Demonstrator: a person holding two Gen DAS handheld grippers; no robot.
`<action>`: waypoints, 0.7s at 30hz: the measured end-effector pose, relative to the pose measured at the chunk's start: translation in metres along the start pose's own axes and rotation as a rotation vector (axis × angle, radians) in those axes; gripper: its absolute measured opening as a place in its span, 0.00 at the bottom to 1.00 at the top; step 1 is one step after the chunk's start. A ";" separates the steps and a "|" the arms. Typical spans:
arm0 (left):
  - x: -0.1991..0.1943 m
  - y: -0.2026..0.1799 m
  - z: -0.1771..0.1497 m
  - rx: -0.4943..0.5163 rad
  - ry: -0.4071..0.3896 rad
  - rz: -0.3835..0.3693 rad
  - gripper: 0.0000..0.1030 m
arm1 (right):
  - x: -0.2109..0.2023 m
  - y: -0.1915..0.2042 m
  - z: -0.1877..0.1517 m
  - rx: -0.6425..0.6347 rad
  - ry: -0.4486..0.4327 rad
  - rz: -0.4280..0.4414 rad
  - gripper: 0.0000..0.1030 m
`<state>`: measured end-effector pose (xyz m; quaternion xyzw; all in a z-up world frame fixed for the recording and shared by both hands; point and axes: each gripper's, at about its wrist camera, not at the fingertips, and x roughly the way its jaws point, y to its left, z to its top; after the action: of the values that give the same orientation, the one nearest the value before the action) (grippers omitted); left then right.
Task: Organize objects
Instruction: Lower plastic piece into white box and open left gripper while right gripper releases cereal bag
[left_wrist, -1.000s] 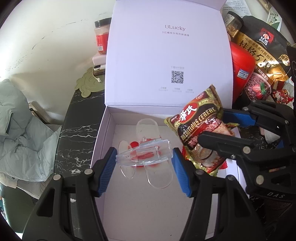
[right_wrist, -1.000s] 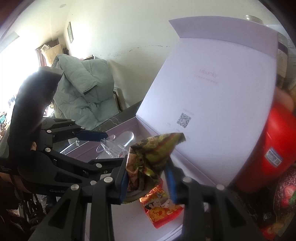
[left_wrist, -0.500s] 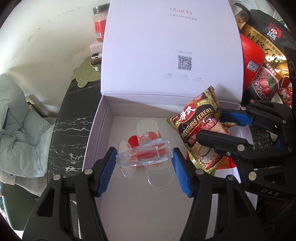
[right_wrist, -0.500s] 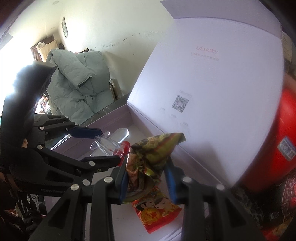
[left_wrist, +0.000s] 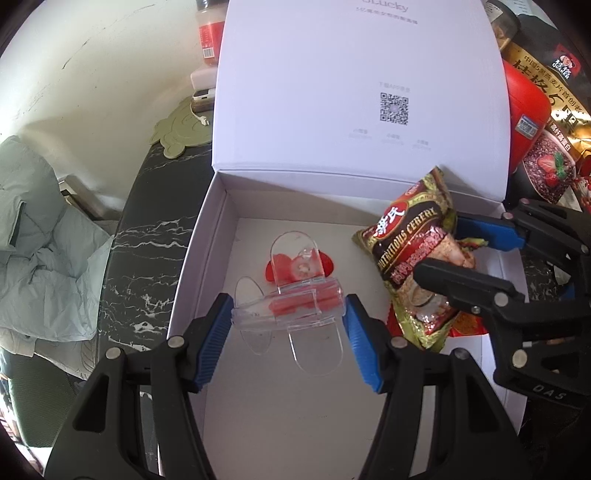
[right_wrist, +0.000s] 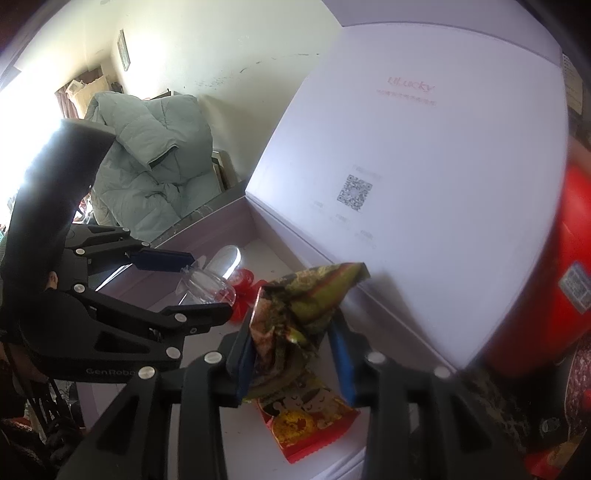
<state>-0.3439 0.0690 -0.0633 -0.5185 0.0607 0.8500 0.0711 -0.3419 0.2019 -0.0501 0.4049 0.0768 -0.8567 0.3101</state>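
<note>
A white box (left_wrist: 207, 236) stands with its lid (left_wrist: 332, 92) raised. Over its floor my left gripper (left_wrist: 290, 317) is shut on a clear plastic holder (left_wrist: 303, 266) with red showing through it. A red piece (left_wrist: 328, 262) lies beneath. In the right wrist view the left gripper (right_wrist: 210, 284) and the holder (right_wrist: 207, 286) show at left. My right gripper (right_wrist: 295, 317) keeps a crumpled cereal packet (right_wrist: 291, 325) upright between its pads. Its jaws are opening, and the packet still touches them. From the left wrist view the packet (left_wrist: 413, 243) hangs at the box's right side, above a red and yellow sachet (right_wrist: 306, 421).
The box sits on a black marbled counter (left_wrist: 147, 229). Behind it are a green mat (left_wrist: 181, 129), a jar (left_wrist: 208, 33), a red container (left_wrist: 524, 99) and an oats bag (left_wrist: 550, 85). A grey-green quilted coat (left_wrist: 33, 229) lies off the counter's left edge.
Both grippers have tipped a little further down toward the box floor. The right jaws stand slightly wider around the packet. The holder stays in the left grip.
</note>
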 end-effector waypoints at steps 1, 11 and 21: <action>0.000 0.000 0.000 0.000 0.002 0.002 0.58 | 0.000 0.001 0.000 -0.001 0.001 0.000 0.43; -0.017 -0.002 0.000 0.000 -0.011 0.030 0.58 | -0.016 0.004 0.003 0.014 -0.014 -0.020 0.50; -0.051 -0.002 -0.003 -0.013 -0.058 0.035 0.58 | -0.047 0.013 0.010 0.003 -0.051 -0.055 0.50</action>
<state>-0.3176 0.0674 -0.0192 -0.4929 0.0623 0.8661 0.0548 -0.3181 0.2094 -0.0067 0.3813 0.0787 -0.8749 0.2879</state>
